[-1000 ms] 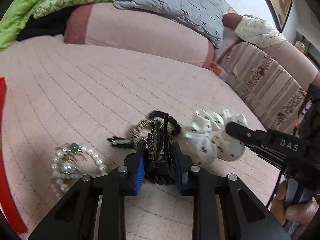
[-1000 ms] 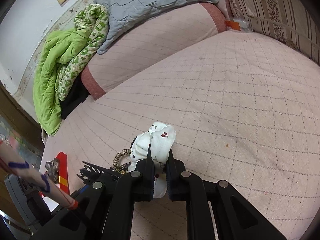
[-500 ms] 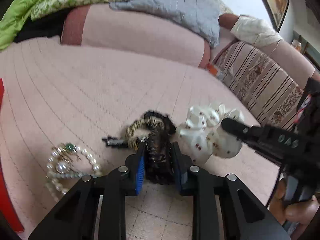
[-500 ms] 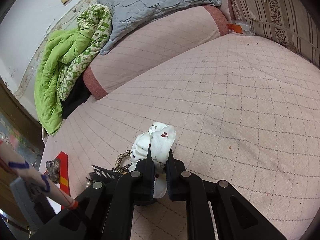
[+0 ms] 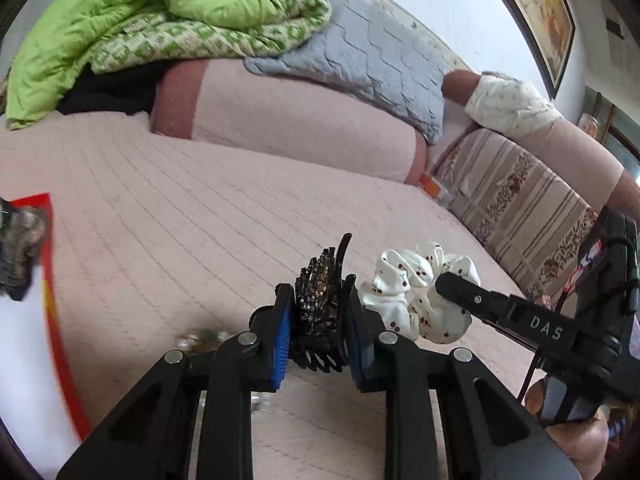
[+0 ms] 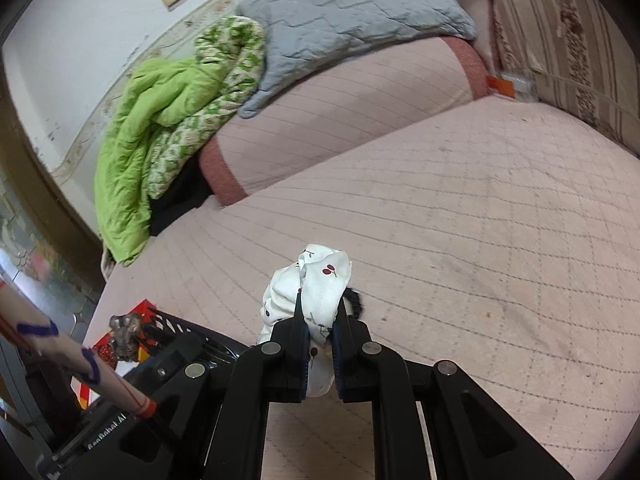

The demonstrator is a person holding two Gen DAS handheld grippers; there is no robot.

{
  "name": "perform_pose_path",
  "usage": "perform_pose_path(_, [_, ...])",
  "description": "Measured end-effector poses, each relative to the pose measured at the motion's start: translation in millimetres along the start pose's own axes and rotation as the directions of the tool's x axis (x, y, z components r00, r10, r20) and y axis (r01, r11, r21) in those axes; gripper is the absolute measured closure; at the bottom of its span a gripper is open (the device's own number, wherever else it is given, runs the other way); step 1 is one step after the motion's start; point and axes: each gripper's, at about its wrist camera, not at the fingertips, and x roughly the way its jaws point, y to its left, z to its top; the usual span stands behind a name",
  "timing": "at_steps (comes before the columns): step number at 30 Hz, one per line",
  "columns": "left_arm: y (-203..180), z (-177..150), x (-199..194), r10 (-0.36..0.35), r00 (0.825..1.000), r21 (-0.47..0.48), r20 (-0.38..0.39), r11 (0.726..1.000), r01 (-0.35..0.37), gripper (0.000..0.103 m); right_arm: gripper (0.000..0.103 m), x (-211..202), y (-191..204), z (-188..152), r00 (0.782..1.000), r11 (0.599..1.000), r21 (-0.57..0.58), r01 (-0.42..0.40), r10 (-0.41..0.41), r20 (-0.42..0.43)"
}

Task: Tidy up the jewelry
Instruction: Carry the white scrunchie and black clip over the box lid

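My left gripper is shut on a dark, glittery claw hair clip and holds it above the pink quilted bed. My right gripper is shut on a white scrunchie with red cherries, also lifted; the scrunchie shows in the left wrist view just right of the clip. A pearl bracelet lies blurred on the bed behind my left fingers. A black hair tie peeks out beside the scrunchie on the bed.
A red-edged white box with a dark brownish item in it sits at the left; it also shows in the right wrist view. Pink bolster, grey pillow and green blanket lie at the back.
My left gripper has lifted the hair clip off the bed and swung left toward the box. My right gripper has risen a little with the scrunchie. The other jewelry stays on the bed.
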Motion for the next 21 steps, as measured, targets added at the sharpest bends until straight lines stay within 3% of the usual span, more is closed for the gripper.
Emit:
perform_pose_path(13, [64,11,-72,0.11,0.99,-0.071,0.089,0.992,-0.104,0.08,0.093,18,69,-18,0.989,0.986,-0.087,-0.145,0.142,-0.038])
perform_pose_path(21, [132,0,-142,0.241,0.961,-0.198,0.137,0.957,-0.212,0.08,0.093,25,139,-42,0.96,0.945,-0.167,-0.281,0.272,-0.072])
